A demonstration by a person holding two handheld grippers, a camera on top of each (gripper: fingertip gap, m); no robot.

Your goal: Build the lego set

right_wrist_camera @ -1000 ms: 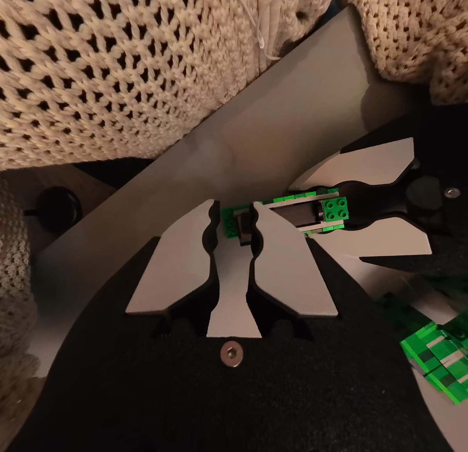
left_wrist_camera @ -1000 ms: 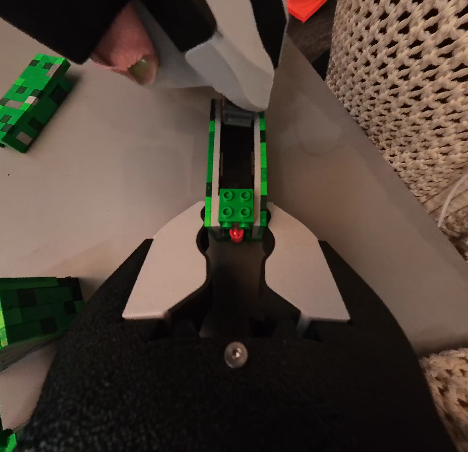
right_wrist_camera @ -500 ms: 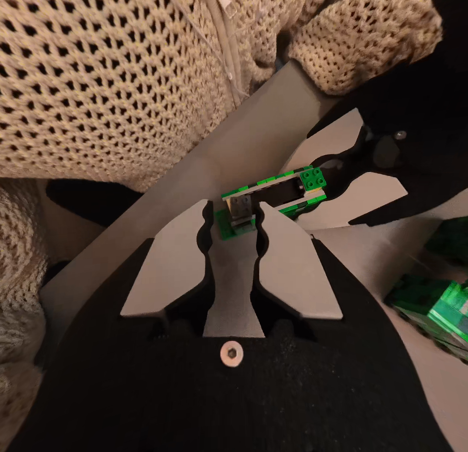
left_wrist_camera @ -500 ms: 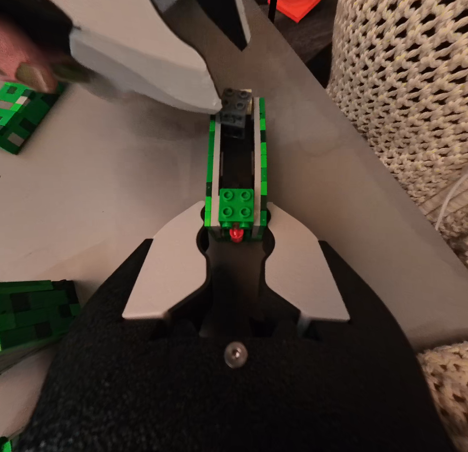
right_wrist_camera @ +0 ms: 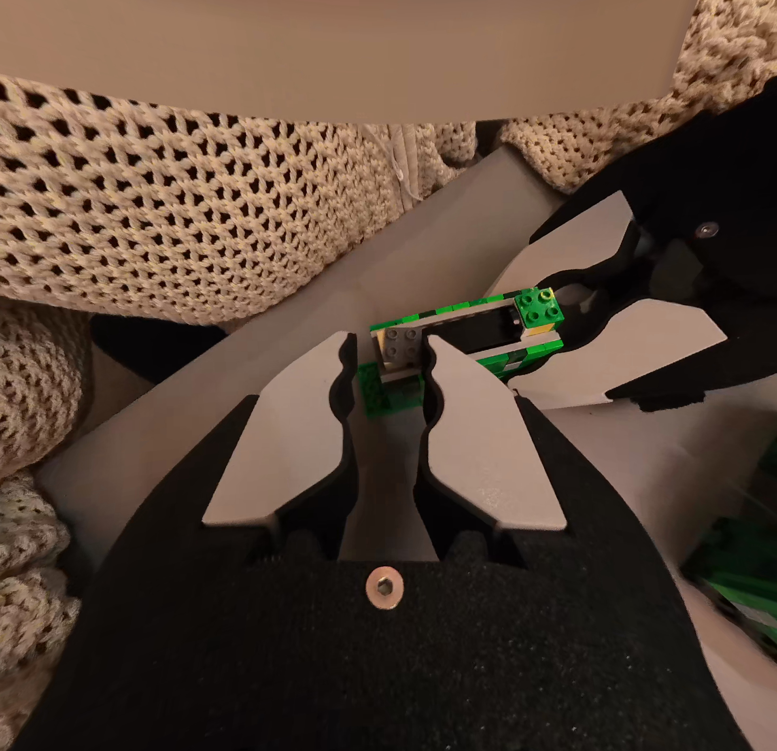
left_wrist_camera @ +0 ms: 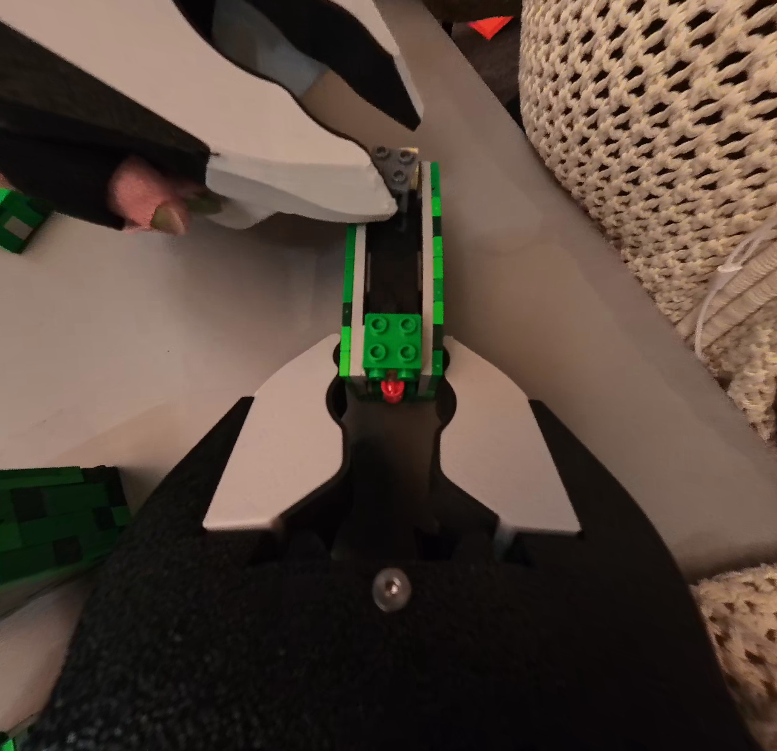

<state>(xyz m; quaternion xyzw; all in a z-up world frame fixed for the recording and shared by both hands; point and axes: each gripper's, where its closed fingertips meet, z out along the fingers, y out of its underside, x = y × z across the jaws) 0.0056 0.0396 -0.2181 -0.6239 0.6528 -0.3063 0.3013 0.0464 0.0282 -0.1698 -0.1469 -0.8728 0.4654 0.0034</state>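
Lego assembly [left_wrist_camera: 393, 306], a long narrow green and grey channel, is held above the pale table [left_wrist_camera: 126, 331] near its edge. Its near end, capped by a green 2x2 brick [left_wrist_camera: 392, 340] with a red stud [left_wrist_camera: 391, 389] below it, is pinched between the fingers of the left gripper [left_wrist_camera: 393, 367], whose jaws are pressed against the green side walls. At the far end a grey studded brick [right_wrist_camera: 399, 344] is seated between the walls. The right gripper [right_wrist_camera: 389, 348] is positioned at that end with its jaws spread slightly; the grey brick is seen in the gap, and one fingertip [left_wrist_camera: 378, 192] is shown touching it. Whether the brick is actually gripped cannot be told. Other green lego blocks [left_wrist_camera: 54, 516] are lying on the table to the left. A cream knitted garment [left_wrist_camera: 651, 142] is visible beyond the table edge.
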